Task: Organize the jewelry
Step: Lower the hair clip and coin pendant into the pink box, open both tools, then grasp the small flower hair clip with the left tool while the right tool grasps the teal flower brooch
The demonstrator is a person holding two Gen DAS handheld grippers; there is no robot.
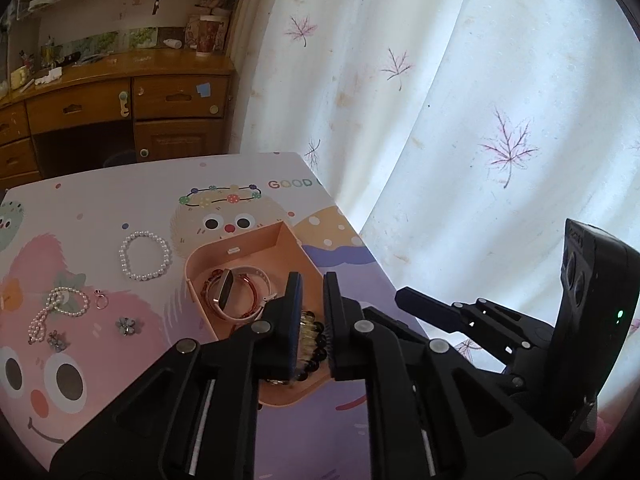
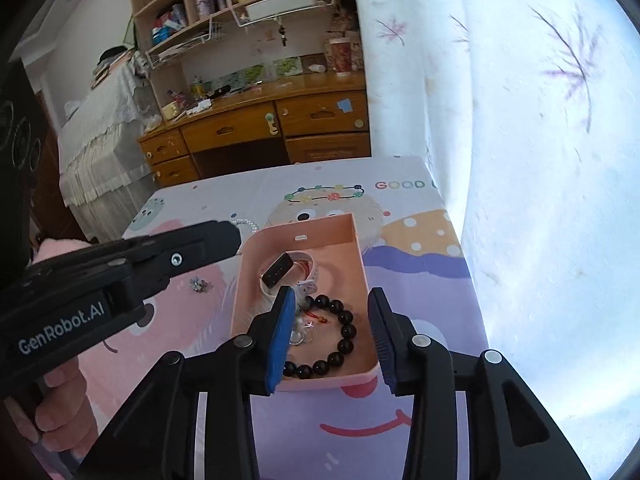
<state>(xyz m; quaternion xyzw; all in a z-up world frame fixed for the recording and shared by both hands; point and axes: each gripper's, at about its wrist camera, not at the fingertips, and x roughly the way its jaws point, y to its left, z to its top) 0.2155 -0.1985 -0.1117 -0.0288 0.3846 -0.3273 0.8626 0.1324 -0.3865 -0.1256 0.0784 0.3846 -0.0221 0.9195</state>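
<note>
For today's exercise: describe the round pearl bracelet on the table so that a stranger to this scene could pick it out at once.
Start at the pink box on the cartoon-print table. Just left of its far end, flat on the table, lies the pearl bracelet. It is a single open ring of white beads, whereas the pearl strand nearer the camera is bunched and trailing.

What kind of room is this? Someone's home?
Most likely a bedroom at home: a wooden desk with cluttered shelves above it, a leaf-print curtain over the window, and a cartoon-covered table with jewelry.
</note>
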